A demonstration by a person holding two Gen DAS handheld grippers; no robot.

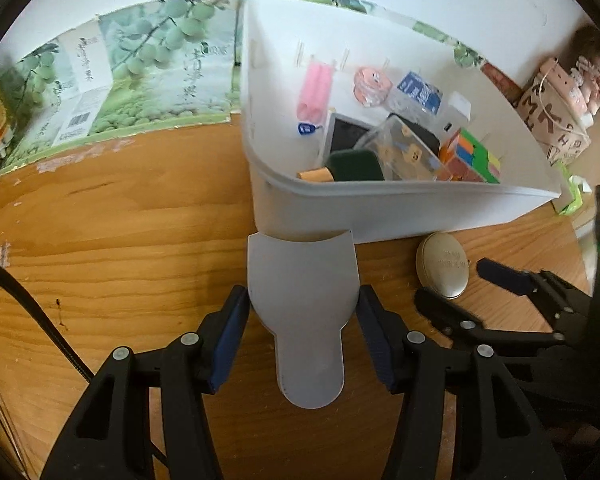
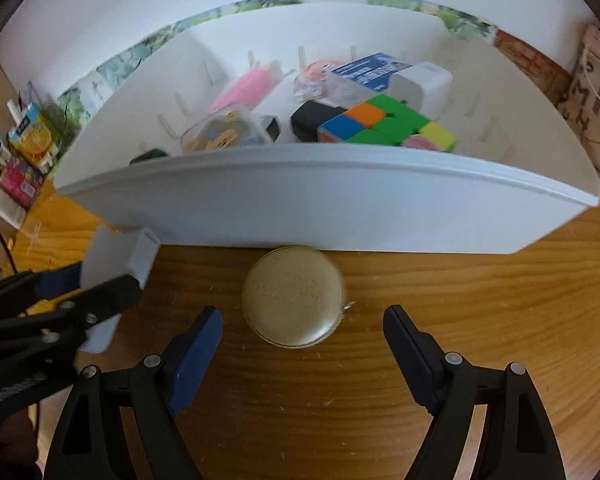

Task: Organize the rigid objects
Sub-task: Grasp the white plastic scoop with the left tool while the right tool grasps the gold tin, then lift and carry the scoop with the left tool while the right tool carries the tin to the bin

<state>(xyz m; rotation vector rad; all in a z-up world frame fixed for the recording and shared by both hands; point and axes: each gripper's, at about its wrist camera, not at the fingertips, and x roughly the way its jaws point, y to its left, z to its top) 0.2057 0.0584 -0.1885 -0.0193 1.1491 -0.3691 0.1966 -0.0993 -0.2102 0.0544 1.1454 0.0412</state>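
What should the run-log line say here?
left gripper: shut on white object | right gripper: open before round tin | white bin: partly filled

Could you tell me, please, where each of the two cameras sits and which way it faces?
Left wrist view: on the left claw, looking steeply down at its white object and the white bin's corner; its own fingers and the right claw show.
Right wrist view: on the right claw, looking down at the round beige case before the bin wall; its open fingers and the left claw show.
Shared: the bin, the case, the colour cube, the wooden table.
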